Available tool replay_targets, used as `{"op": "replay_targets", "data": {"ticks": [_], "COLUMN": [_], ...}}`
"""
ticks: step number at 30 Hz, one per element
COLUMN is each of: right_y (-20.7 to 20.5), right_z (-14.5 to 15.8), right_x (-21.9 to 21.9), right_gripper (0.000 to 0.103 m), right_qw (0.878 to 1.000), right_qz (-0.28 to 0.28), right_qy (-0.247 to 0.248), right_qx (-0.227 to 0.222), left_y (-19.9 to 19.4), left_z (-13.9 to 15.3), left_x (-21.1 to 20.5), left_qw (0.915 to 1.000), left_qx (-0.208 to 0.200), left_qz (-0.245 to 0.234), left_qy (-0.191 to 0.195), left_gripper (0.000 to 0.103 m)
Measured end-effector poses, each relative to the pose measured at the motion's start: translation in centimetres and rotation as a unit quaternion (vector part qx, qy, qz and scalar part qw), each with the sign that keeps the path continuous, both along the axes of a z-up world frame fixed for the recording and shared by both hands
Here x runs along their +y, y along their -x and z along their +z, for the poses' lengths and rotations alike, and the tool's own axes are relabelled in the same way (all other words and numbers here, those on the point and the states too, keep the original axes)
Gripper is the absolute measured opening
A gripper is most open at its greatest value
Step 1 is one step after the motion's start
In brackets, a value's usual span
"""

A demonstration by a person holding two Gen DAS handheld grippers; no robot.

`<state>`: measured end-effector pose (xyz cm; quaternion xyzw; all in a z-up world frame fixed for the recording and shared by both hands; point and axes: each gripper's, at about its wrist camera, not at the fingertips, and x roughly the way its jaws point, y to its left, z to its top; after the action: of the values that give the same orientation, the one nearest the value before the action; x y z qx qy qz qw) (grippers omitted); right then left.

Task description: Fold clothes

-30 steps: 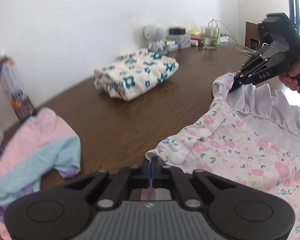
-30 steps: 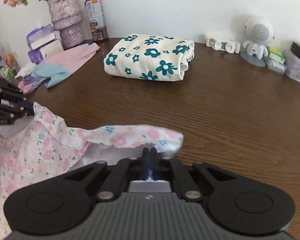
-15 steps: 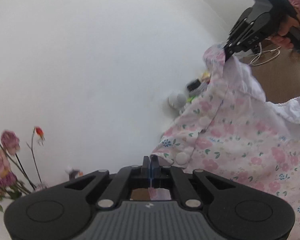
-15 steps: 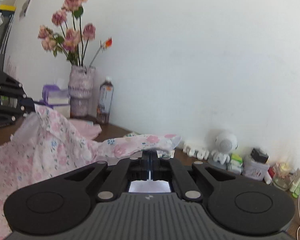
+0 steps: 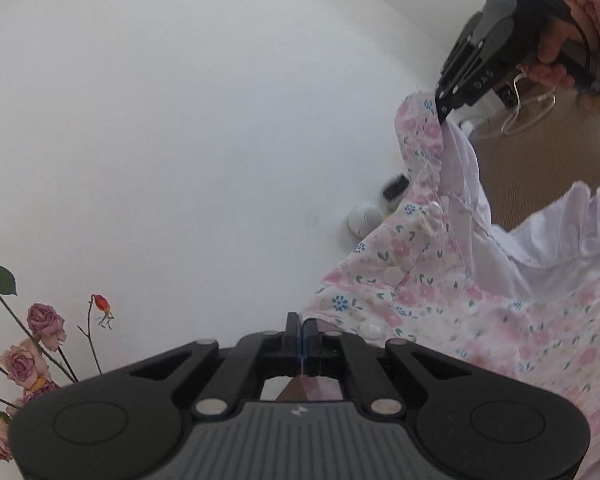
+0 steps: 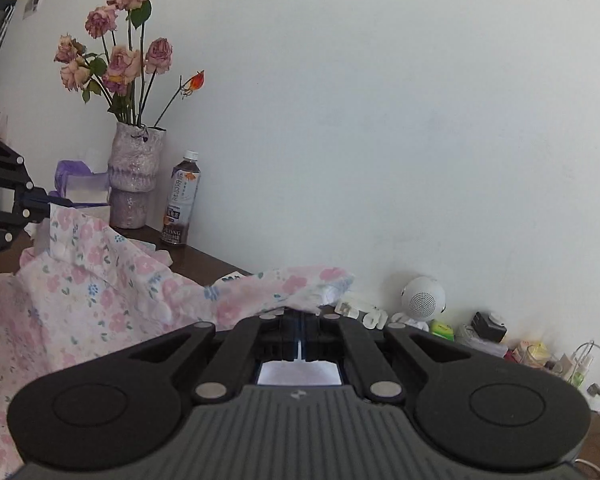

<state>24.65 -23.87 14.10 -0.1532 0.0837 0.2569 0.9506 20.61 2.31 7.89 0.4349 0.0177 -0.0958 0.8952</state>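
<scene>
Two grippers, left and right, have their fingers clamped on the floral garment, which I hold spread in the air above the surface; keeping both corners level and taut should give a clean fold; its lower hem is cut off from view
</scene>
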Motion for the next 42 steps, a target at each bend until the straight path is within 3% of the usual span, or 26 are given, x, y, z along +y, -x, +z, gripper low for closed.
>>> {"op": "replay_targets", "data": {"ticks": [2, 5, 7, 11, 16, 20, 22, 23, 24, 26, 28, 32, 36, 40, 42], "right_y": [0.1, -1.9, -3.2, -6.0, -9.5, -12.3, -13.3, -13.6, -13.9, -14.2, -13.8, -11.6, -7.3, -0.8, 1.6], "right_z": [-0.1, -0.4, -1.4, -3.8, -6.8, -9.1, -10.1, -10.3, -10.4, -10.4, -9.6, -7.6, -6.2, -6.2, -7.0], "right_x": [-0.5, -0.4, 0.1, 1.3, 2.8, 4.0, 4.3, 4.1, 3.8, 2.8, 1.7, -0.6, -1.8, -1.5, -1.5], "right_gripper": [0.000, 0.000, 0.000, 0.000, 0.000, 0.001, 0.002, 0.008, 0.025, 0.052, 0.053, 0.055, 0.055, 0.054, 0.043], "right_qw": [1.000, 1.000, 0.999, 0.996, 0.990, 0.984, 0.980, 0.978, 0.974, 0.968, 0.965, 0.964, 0.961, 0.953, 0.943], "right_qz": [-0.005, -0.020, -0.025, -0.039, -0.056, -0.069, -0.076, -0.081, -0.088, -0.103, -0.106, -0.105, -0.046, 0.031, 0.061], "right_qy": [-0.002, -0.006, -0.003, 0.013, 0.032, 0.047, 0.048, 0.043, 0.035, 0.012, -0.013, -0.036, -0.053, -0.050, -0.048], "right_qx": [-0.008, 0.023, 0.041, 0.077, 0.123, 0.159, 0.178, 0.189, 0.204, 0.230, 0.240, 0.242, 0.268, 0.298, 0.325], "left_y": [-0.2, -0.6, -3.2, -7.2, -9.7, -11.7, -12.5, -12.8, -12.7, -12.2, -11.1, -3.8, 0.5, 5.1, 7.3], "left_z": [-0.5, -1.3, -2.3, -6.7, -9.8, -10.3, -10.2, -10.1, -9.6, -8.1, -6.0, -1.6, 0.7, -0.6, -1.3], "left_x": [0.0, 0.0, 0.0, -0.4, -0.2, 0.4, 0.7, 0.8, 1.2, 1.7, 2.1, 4.2, 4.6, 3.2, 2.4], "left_qw": [0.9998, 0.9991, 0.9987, 0.9929, 0.9898, 0.9889, 0.9863, 0.9849, 0.9848, 0.9837, 0.9803, 0.9731, 0.9606, 0.9329, 0.9139], "left_qx": [-0.014, -0.032, -0.020, 0.003, 0.040, 0.082, 0.114, 0.128, 0.132, 0.142, 0.154, 0.163, 0.213, 0.301, 0.346], "left_qz": [-0.002, -0.002, 0.025, 0.041, 0.043, 0.063, 0.077, 0.084, 0.093, 0.108, 0.120, 0.119, 0.077, 0.043, 0.026], "left_qy": [-0.011, -0.028, -0.040, -0.111, -0.130, -0.106, -0.091, -0.080, -0.063, -0.020, 0.031, 0.110, 0.161, 0.193, 0.210], "left_gripper": [0.000, 0.000, 0.000, 0.000, 0.002, 0.009, 0.033, 0.053, 0.060, 0.060, 0.061, 0.067, 0.067, 0.067, 0.065]}}
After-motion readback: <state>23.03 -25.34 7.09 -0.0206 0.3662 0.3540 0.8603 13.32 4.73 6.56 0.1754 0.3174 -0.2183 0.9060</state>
